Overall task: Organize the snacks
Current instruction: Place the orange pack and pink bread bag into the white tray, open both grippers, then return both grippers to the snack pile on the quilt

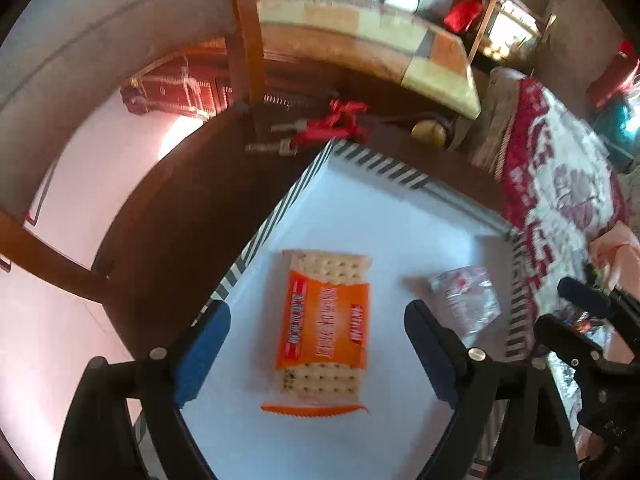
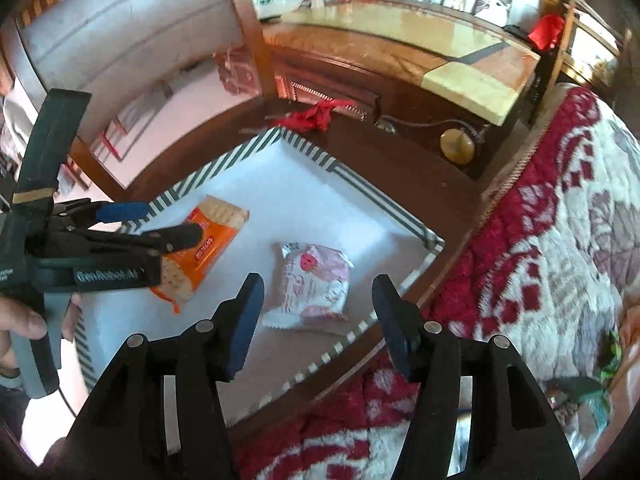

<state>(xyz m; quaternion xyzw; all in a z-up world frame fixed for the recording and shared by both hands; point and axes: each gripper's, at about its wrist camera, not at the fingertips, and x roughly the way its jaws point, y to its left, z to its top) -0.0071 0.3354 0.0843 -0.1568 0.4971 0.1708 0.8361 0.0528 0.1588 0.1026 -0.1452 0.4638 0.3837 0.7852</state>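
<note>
An orange cracker packet [image 1: 325, 330] lies flat in a white box with a striped rim [image 1: 280, 204]. My left gripper [image 1: 316, 354] is open above it, its fingers on either side of the packet without touching. A pink and white snack packet [image 1: 466, 298] lies to the right in the same box. In the right wrist view my right gripper [image 2: 316, 316] is open and empty, hovering above the pink packet [image 2: 314, 284]. The cracker packet [image 2: 204, 248] and the left gripper [image 2: 160, 224] show on the left there, above the box rim [image 2: 384, 196].
The box sits on a dark wooden table [image 1: 180, 216]. A red ribbon with metal pieces [image 1: 332, 120] lies behind the box. A red and white blanket [image 2: 552, 240] covers the seat to the right. A wooden cabinet with a pale top [image 2: 440, 52] stands behind.
</note>
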